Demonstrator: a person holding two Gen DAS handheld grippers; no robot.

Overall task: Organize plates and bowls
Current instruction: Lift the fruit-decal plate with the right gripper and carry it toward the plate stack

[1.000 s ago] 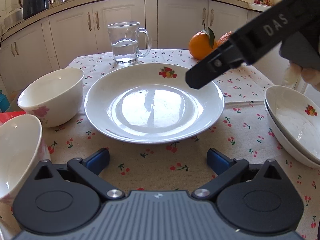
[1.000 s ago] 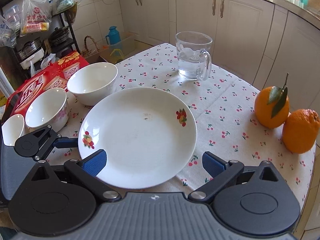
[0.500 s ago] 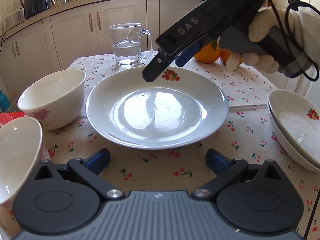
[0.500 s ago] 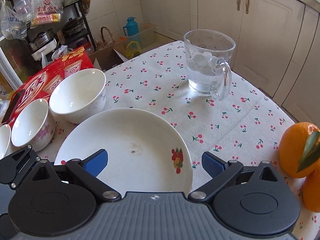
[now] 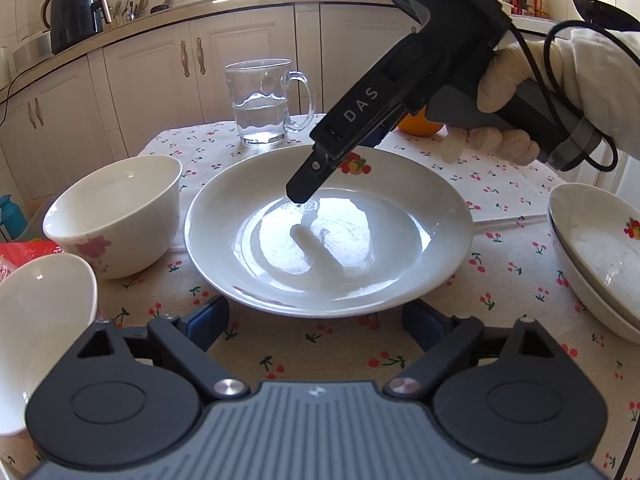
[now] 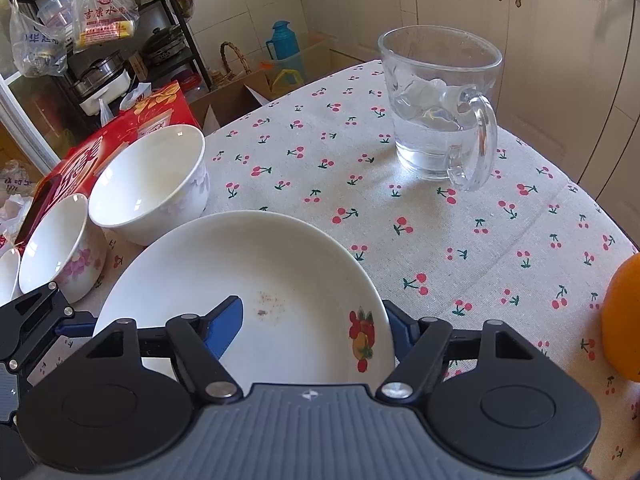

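White plate (image 6: 248,280) rim btwn spread right gripper (image 6: 316,326) fingers, left gripper (image 5: 316,320) just short

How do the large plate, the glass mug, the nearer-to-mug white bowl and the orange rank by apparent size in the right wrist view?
1. Large plate
2. White bowl and glass mug: look alike, not ranked.
The orange is cut off by the frame edge, so unsure.
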